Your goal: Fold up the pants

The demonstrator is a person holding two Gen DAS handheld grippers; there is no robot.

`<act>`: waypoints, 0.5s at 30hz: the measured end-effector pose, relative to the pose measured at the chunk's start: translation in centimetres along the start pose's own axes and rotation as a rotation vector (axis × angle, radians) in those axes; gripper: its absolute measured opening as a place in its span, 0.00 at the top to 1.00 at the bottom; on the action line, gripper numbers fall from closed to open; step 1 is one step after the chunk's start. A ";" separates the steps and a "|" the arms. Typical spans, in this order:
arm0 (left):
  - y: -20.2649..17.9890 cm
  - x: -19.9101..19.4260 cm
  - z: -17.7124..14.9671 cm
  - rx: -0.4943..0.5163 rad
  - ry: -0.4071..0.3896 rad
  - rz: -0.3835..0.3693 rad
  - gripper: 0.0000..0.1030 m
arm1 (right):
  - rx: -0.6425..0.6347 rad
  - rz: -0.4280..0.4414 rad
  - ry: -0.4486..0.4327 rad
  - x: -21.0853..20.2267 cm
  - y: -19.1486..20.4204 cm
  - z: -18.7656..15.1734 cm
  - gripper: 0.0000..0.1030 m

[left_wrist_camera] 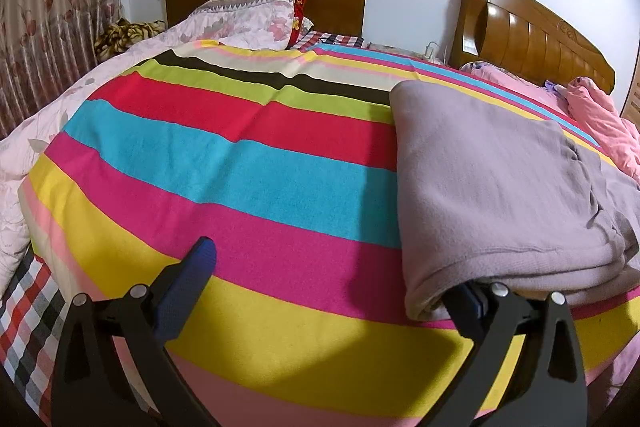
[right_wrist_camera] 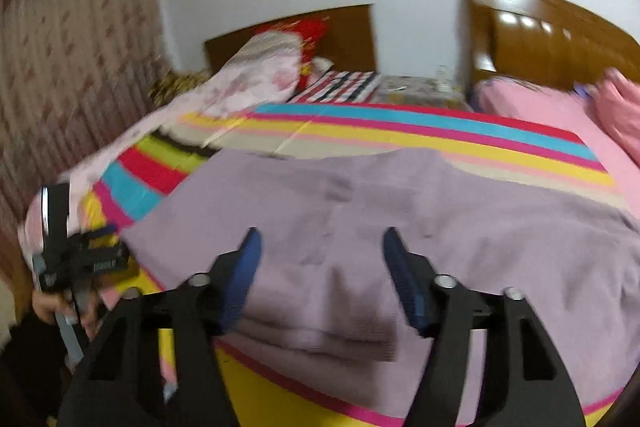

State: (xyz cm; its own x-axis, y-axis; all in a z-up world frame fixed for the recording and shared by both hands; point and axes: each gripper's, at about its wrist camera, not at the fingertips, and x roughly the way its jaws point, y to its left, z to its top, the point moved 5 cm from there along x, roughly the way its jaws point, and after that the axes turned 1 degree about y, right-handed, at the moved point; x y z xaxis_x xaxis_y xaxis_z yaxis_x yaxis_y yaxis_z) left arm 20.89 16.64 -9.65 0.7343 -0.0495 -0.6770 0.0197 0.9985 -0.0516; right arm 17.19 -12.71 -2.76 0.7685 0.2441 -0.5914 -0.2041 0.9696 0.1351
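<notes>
The folded lilac fleece pants [left_wrist_camera: 500, 187] are laid on the striped multicoloured bed cover [left_wrist_camera: 240, 167], at 3 o'clock in the left wrist view. There the left claw [left_wrist_camera: 332, 279] is spread wide, its right finger tucked under the pants' near hem. Only the blurred right wrist view shows the right claw [right_wrist_camera: 320, 251], held open above the pants [right_wrist_camera: 400, 207].

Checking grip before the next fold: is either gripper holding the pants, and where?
Neither. Both are open; the left gripper has one finger under the pants' near corner.

Both low, headboard-facing — shared pants [left_wrist_camera: 500, 179]
</notes>
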 end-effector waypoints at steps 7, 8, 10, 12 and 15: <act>0.0 0.0 0.0 0.009 -0.004 -0.008 0.01 | -0.013 -0.002 0.130 3.7 0.3 -4.0 0.49; 0.0 0.0 0.0 0.012 -0.002 -0.009 0.01 | -0.023 -0.003 0.131 3.7 0.3 -4.1 0.49; 0.1 0.1 0.0 0.015 0.001 -0.012 0.01 | -0.019 0.007 0.141 3.7 0.1 -4.0 0.49; 0.1 0.0 0.0 0.020 0.007 -0.015 0.01 | -0.014 0.020 0.142 3.6 -0.2 -4.1 0.49; 0.1 -0.1 0.0 0.025 0.026 -0.015 0.01 | -0.024 0.029 0.139 3.7 -0.3 -4.2 0.49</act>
State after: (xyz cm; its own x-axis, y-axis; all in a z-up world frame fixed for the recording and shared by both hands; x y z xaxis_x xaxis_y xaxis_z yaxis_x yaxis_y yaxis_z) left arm 20.88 16.71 -9.58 0.7157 -0.0647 -0.6954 0.0476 0.9979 -0.0438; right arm 17.56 -12.15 -8.35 0.6714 0.2653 -0.6919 -0.2407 0.9612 0.1350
